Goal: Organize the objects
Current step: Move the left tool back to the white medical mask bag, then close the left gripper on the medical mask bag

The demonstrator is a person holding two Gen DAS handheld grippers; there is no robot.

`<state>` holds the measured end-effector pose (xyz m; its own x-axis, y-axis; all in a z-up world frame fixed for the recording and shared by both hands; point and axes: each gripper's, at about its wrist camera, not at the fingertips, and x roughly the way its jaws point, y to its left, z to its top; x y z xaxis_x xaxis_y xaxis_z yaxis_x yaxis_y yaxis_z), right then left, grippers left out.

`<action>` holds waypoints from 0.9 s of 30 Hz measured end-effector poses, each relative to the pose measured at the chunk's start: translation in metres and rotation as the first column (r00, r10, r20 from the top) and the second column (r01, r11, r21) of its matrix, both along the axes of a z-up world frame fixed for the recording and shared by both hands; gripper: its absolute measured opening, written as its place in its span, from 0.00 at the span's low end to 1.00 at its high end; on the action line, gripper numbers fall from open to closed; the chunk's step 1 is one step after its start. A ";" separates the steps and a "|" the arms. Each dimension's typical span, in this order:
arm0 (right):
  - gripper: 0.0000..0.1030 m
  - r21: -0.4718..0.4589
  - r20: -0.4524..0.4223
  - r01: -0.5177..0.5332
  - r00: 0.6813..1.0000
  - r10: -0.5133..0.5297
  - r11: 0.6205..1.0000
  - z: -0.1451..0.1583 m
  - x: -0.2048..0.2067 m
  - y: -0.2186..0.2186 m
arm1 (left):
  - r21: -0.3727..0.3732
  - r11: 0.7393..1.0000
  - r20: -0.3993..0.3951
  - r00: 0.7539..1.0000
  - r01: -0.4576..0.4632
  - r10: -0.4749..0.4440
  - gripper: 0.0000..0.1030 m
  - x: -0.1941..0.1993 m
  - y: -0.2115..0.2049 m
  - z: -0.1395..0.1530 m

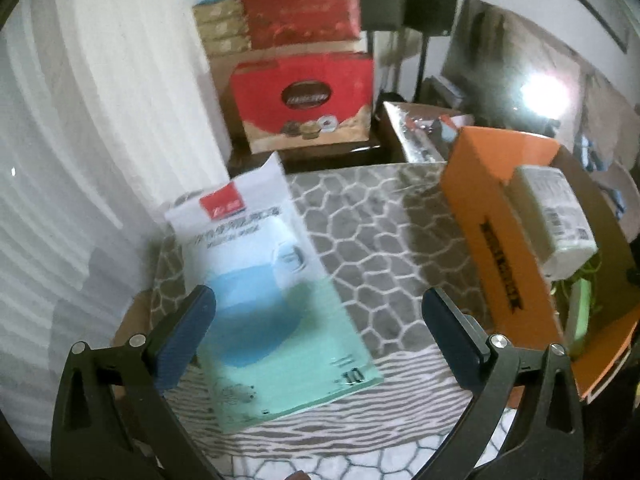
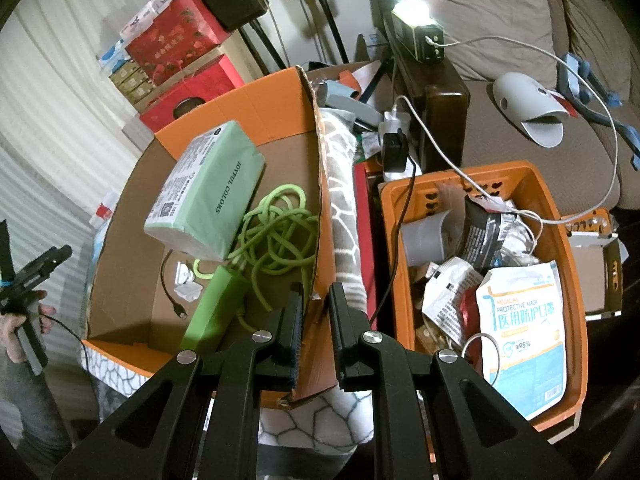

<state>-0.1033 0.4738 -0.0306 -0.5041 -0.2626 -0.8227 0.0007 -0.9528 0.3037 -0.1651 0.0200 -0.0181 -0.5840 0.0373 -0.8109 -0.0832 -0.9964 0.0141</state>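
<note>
At the far left, the left gripper (image 1: 318, 334) points steeply down over a grey-and-white patterned blanket (image 1: 384, 236), its blue-padded jaws spread as wide as they go with nothing pressed between them. A flat pack of face masks (image 1: 264, 280), white at the top and blue-green below, lies on the blanket under the gap, nearer the left pad (image 1: 188, 336), which overlaps its edge in the view; whether they touch cannot be told. In the right wrist view the person's left hand (image 2: 18, 330) shows at the left edge, wrapped around that gripper's handle. Further right stands the orange cardboard box (image 2: 256, 108), its flaps up, holding a green tissue pack (image 2: 208, 188) leaning inside, a coil of green cable (image 2: 280, 232) and a green power strip (image 2: 212, 312). The right gripper (image 2: 314, 312) also tilts steeply down, its jaws closed on the box's near right wall, which passes up between the two fingers. Just right of the box, past a fold of blanket, sits an orange plastic basket (image 2: 576, 320) crowded with packets, another mask pack (image 2: 524, 336) lying on top.
</note>
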 end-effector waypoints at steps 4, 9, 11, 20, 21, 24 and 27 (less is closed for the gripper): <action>0.12 -0.001 0.000 0.000 1.000 0.000 1.000 0.000 0.000 0.000 | 0.028 0.997 0.041 0.996 -0.077 0.076 1.00 -0.010 -0.032 -0.018; 0.13 -0.002 0.000 0.001 1.000 -0.001 1.000 0.000 0.000 0.000 | 0.066 0.983 0.103 0.981 -0.173 0.166 1.00 -0.024 -0.065 -0.037; 0.13 -0.002 0.000 0.001 1.000 -0.001 1.000 0.000 0.000 0.000 | 0.138 0.969 0.148 0.971 -0.207 0.186 1.00 -0.031 -0.080 -0.046; 0.13 -0.004 0.002 0.001 1.000 -0.001 1.000 -0.002 0.001 -0.001 | 0.358 0.892 0.345 0.927 -0.276 0.149 0.99 -0.057 -0.119 -0.094; 0.13 -0.004 0.002 0.001 1.000 -0.001 1.000 -0.002 0.001 -0.001 | 0.357 0.892 0.349 0.925 -0.276 0.147 0.99 -0.059 -0.120 -0.097; 0.14 -0.003 0.004 0.002 1.000 -0.002 1.000 -0.003 0.002 -0.001 | 0.379 0.885 0.369 0.921 -0.271 0.124 0.99 -0.060 -0.123 -0.105; 0.14 0.000 0.006 0.004 1.000 -0.004 1.000 -0.005 0.003 -0.002 | 0.373 0.894 0.368 0.924 -0.250 0.105 0.99 -0.062 -0.120 -0.105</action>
<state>-0.1000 0.4720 -0.0355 -0.4999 -0.2608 -0.8258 -0.0051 -0.9527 0.3040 -0.2275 -0.0997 -0.1230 -0.3138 0.3259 -0.8918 0.1681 -0.9054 -0.3900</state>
